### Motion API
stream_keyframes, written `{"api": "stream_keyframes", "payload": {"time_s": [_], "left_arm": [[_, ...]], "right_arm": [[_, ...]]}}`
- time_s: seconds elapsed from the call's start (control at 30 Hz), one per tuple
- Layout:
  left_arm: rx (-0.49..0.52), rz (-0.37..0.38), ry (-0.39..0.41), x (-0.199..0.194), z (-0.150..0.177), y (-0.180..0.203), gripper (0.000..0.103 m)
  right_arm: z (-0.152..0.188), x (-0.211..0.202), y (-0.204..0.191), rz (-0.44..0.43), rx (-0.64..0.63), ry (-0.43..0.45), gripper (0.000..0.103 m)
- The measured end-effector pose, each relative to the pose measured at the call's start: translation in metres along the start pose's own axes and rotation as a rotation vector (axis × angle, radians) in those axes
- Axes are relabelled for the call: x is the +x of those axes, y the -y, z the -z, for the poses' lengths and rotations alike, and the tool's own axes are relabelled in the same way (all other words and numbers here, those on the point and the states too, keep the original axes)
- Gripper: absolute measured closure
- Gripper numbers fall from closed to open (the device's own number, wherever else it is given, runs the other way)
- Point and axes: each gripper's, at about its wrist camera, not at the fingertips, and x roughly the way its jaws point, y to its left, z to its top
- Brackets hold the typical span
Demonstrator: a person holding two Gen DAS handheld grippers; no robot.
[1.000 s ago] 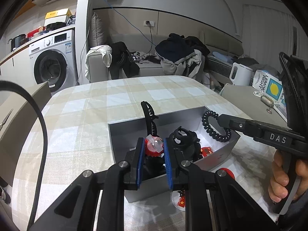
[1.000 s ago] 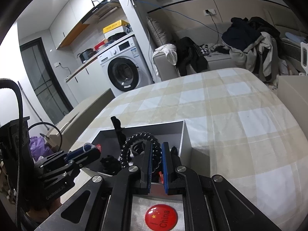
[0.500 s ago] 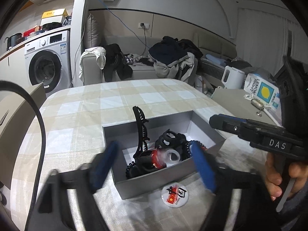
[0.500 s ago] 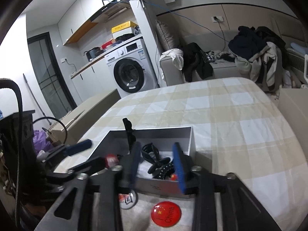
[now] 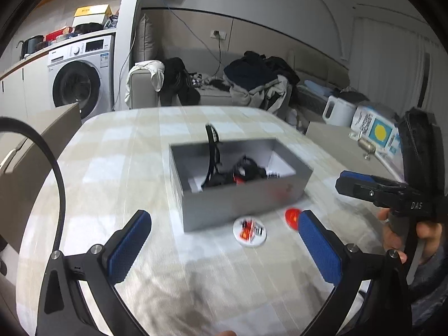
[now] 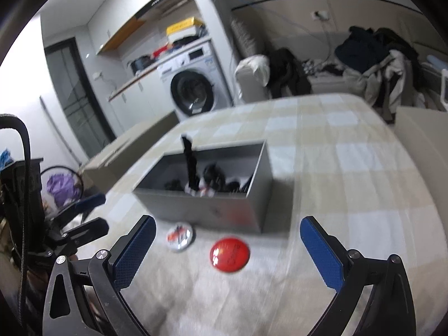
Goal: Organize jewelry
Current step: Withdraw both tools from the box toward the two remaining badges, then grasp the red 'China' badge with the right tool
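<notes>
Table point(image 5: 117, 168), checked cloth: unchanged. Grey box point(image 5: 240, 201) on it, farther from both cameras than a second ago; holds a black hair clip point(image 5: 211, 151) standing upright and a dark tangle of hair ties, blurred. Left gripper point(image 5: 224, 246): was clamped on a red piece, now spread wide, empty, pulled back. Right gripper point(image 6: 226, 252): likewise wide, empty; the beaded tie it held is released. Red badge point(image 6: 230, 254) and white badge point(image 6: 179, 236) lie just before the box.

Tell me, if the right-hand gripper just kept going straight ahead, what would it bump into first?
Probably the round red badge on the checked tablecloth, which lies between the open right gripper's blue pads; beyond it stands the grey open box. Depth is uncertain in this blurred fisheye view.
</notes>
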Motion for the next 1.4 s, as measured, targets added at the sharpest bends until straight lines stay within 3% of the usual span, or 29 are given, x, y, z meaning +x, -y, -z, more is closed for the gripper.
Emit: {"api": "stream_keyframes", "payload": {"time_s": [0.1,0.33,0.43,0.6,0.77,1.03,1.4], "left_arm": [[0.059,-0.023,-0.024,0.009,0.006,0.011,0.001],[0.036,-0.014,-0.08,0.019,0.012,0.003,0.001],[0.01,-0.002,-0.085,0.019,0.014,-0.001,0.001],[-0.007,0.004,-0.096,0.019,0.015,-0.003,0.001],[0.016,0.002,-0.096,0.018,0.016,0.001,0.001],[0.045,-0.011,-0.108,0.014,0.019,0.0,0.001],[-0.026,0.046,-0.099,0.01,0.018,-0.014,0.001]], "right_arm": [[0.005,0.013,-0.004,0.011,-0.025,-0.066,0.0],[0.017,0.036,-0.01,0.035,-0.081,-0.153,0.003],[0.019,0.04,-0.013,0.042,-0.102,-0.178,0.008],[0.022,0.046,-0.017,0.074,-0.142,-0.218,0.025],[0.023,0.049,-0.019,0.104,-0.165,-0.232,0.031],[0.025,0.052,-0.026,0.136,-0.216,-0.242,0.033],[0.03,0.056,-0.038,0.181,-0.28,-0.244,0.047]]}}
